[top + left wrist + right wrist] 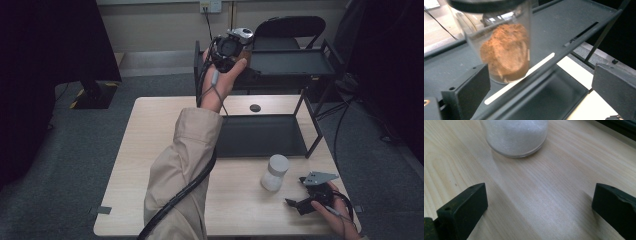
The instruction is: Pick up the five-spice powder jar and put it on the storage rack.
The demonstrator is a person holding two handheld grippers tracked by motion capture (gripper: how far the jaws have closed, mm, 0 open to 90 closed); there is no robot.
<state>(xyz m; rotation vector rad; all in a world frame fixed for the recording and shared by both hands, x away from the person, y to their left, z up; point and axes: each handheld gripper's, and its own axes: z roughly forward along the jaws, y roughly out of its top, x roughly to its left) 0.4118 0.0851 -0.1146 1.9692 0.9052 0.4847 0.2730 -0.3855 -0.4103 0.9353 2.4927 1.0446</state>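
Two clear round jars: my left hand-held gripper point(539, 87), jaws apart, faces the brown-powder jar point(504, 52) on the black metal shelf point(564, 27), my right hand-held gripper point(539, 212), gaping too, faces the white-grain jar point(516, 137) on the pale wood worktop point(544, 190).

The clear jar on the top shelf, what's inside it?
The clear jar holds a reddish-brown powder, heaped to about mid-height. It stands on the rack's top shelf. Blur hides finer detail, and the powder covers the jar's bottom.

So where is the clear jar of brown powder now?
The clear jar of brown powder stands on the black rack's top shelf, just beyond the open left gripper, at the high view's top centre.
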